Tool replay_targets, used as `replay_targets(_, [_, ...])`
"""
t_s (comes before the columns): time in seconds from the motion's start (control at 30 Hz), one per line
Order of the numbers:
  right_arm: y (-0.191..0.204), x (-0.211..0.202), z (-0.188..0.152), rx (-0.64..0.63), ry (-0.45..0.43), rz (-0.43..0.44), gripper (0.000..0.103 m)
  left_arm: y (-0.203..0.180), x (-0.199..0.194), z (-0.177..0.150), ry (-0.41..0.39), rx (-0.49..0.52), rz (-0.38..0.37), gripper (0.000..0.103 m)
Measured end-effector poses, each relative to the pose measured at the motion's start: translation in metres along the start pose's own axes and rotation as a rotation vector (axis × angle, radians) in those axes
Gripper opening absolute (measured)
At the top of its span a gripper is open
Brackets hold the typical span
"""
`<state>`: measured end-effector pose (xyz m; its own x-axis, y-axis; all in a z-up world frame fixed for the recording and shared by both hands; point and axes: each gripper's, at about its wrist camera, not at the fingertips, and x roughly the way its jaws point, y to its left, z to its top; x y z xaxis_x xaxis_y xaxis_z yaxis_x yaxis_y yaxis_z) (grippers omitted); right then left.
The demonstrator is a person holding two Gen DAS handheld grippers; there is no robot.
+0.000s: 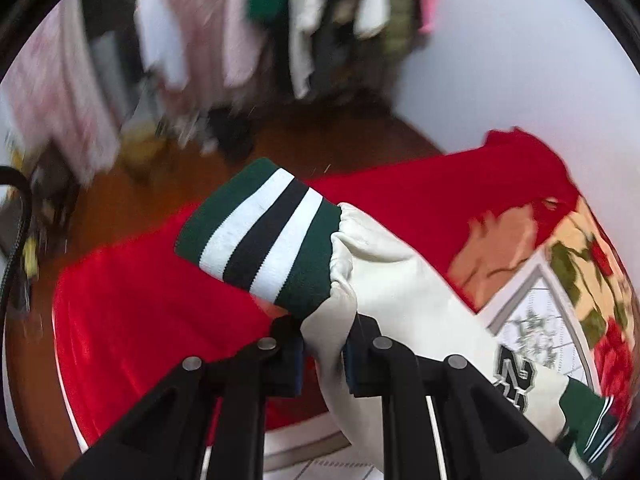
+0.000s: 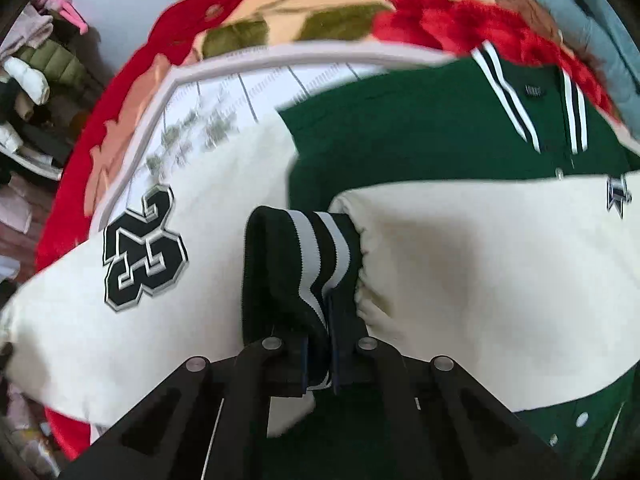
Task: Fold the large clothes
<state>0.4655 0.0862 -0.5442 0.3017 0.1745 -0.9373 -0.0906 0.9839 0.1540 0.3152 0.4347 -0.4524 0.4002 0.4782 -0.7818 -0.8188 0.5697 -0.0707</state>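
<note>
A green varsity jacket (image 2: 420, 136) with cream sleeves lies on a red flowered blanket (image 2: 352, 12). In the left wrist view my left gripper (image 1: 324, 356) is shut on the cream fabric of one sleeve (image 1: 400, 292) just behind its green, white and black striped cuff (image 1: 260, 240), which is lifted off the blanket. In the right wrist view my right gripper (image 2: 318, 356) is shut on the striped cuff (image 2: 304, 264) of the other cream sleeve (image 2: 480, 260), which lies across the jacket's green body. A sleeve with a "23" patch (image 2: 144, 248) stretches off to the left.
The red blanket (image 1: 160, 312) covers a bed whose edge drops to a brown wooden floor (image 1: 128, 200). Hanging clothes (image 1: 240, 32) fill the far side of the room beside a pale wall (image 1: 520, 60). More clothes (image 2: 32, 72) are piled at the left.
</note>
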Motion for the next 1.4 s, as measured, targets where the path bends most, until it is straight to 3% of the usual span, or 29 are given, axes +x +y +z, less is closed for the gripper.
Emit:
replay_targets(0.07, [0.011, 0.02, 0.002, -0.041, 0.085, -0.019, 0.01, -0.021, -0.016, 0.008, -0.055, 0.088, -0.014, 0.012])
replay_targets(0.13, [0.003, 0.03, 0.007, 0.028, 0.167, -0.006, 0.016, -0.032, -0.031, 0.009, -0.091, 0.15, -0.023, 0.012])
replay_targets(0.23, [-0.017, 0.007, 0.014, 0.079, 0.17, 0.033, 0.056, -0.062, -0.057, 0.007, -0.159, 0.255, -0.046, 0.011])
replay_targets(0.27, [-0.023, -0.003, 0.014, 0.085, 0.156, 0.025, 0.079, -0.073, -0.067, 0.004, -0.18, 0.284, -0.054, 0.011])
replay_targets(0.3, [-0.032, -0.014, 0.013, 0.086, 0.139, -0.012, 0.091, -0.083, -0.076, 0.001, -0.2, 0.307, -0.059, 0.011])
replay_targets(0.47, [-0.088, -0.05, 0.002, 0.112, 0.095, -0.089, 0.091, -0.147, -0.129, -0.025, -0.289, 0.452, -0.123, 0.011])
replay_targets(0.6, [-0.162, -0.07, -0.01, 0.219, 0.088, -0.126, 0.091, -0.216, -0.173, -0.074, -0.314, 0.599, -0.229, 0.009])
replay_targets(0.7, [-0.234, -0.089, -0.034, 0.332, 0.086, -0.134, 0.091, -0.272, -0.203, -0.132, -0.284, 0.711, -0.334, 0.009])
replay_targets(0.83, [-0.327, -0.112, -0.08, 0.475, 0.094, -0.157, 0.091, -0.349, -0.236, -0.224, -0.181, 0.845, -0.484, 0.009])
replay_targets(0.97, [-0.409, -0.124, -0.126, 0.572, 0.116, -0.2, 0.091, -0.416, -0.265, -0.321, -0.095, 1.001, -0.585, 0.008])
replay_targets(1.07, [-0.454, -0.129, -0.152, 0.628, 0.133, -0.219, 0.091, -0.444, -0.274, -0.377, -0.077, 1.113, -0.589, 0.009])
replay_targets(1.17, [-0.486, -0.135, -0.171, 0.661, 0.145, -0.231, 0.091, -0.467, -0.266, -0.421, 0.014, 1.22, -0.548, 0.015])
replay_targets(1.3, [-0.516, -0.146, -0.186, 0.744, 0.129, -0.231, 0.091, -0.468, -0.255, -0.435, 0.102, 1.247, -0.505, 0.017])
replay_targets(1.33, [-0.52, -0.15, -0.188, 0.752, 0.126, -0.221, 0.091, -0.467, -0.253, -0.432, 0.127, 1.235, -0.513, 0.02])
replay_targets(1.37, [-0.524, -0.155, -0.19, 0.762, 0.121, -0.207, 0.091, -0.464, -0.249, -0.426, 0.157, 1.229, -0.52, 0.042])
replay_targets(1.4, [-0.527, -0.16, -0.191, 0.77, 0.116, -0.193, 0.091, -0.464, -0.247, -0.424, 0.185, 1.22, -0.529, 0.088])
